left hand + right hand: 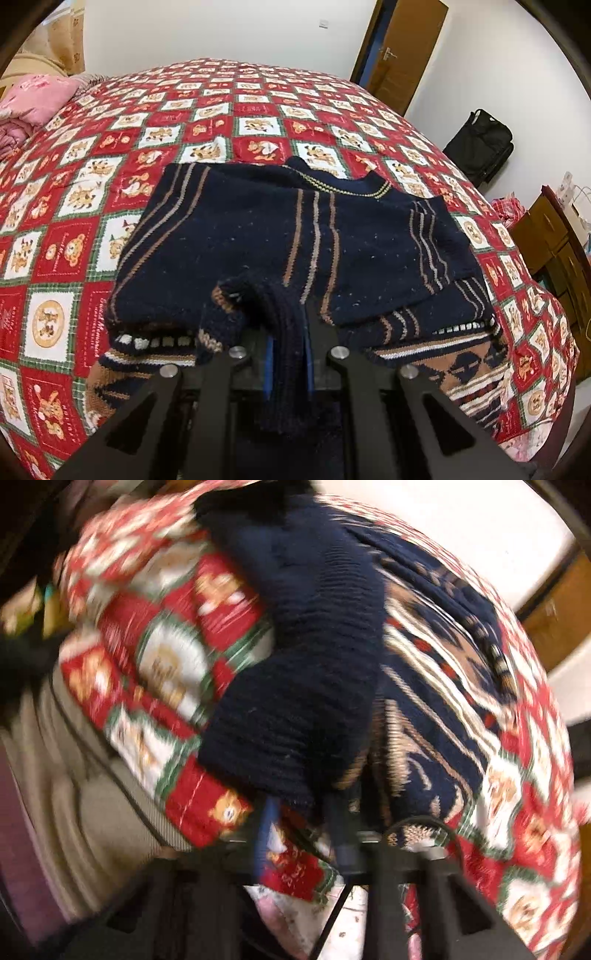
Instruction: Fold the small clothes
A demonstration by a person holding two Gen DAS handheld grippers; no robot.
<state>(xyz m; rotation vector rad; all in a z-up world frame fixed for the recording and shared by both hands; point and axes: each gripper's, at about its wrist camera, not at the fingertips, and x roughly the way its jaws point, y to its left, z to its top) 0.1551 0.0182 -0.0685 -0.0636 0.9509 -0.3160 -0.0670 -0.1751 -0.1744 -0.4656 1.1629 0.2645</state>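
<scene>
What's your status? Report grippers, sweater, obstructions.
Left gripper shut on sweater sleeve cuff. Right gripper blurred, state unclear. Sweater half folded on quilt. Nothing in the way.

Left tongs (pixel 289 354) are closed on the ribbed navy edge of a knitted sweater (pixel 258 236), which lies partly folded on a bed (pixel 74 206) with a red-and-white bear-print quilt. A pink pillow (pixel 37 98) sits at the far left corner. A black bag (pixel 480 146) stands against the wall beside a wooden door (pixel 400 48).
</scene>
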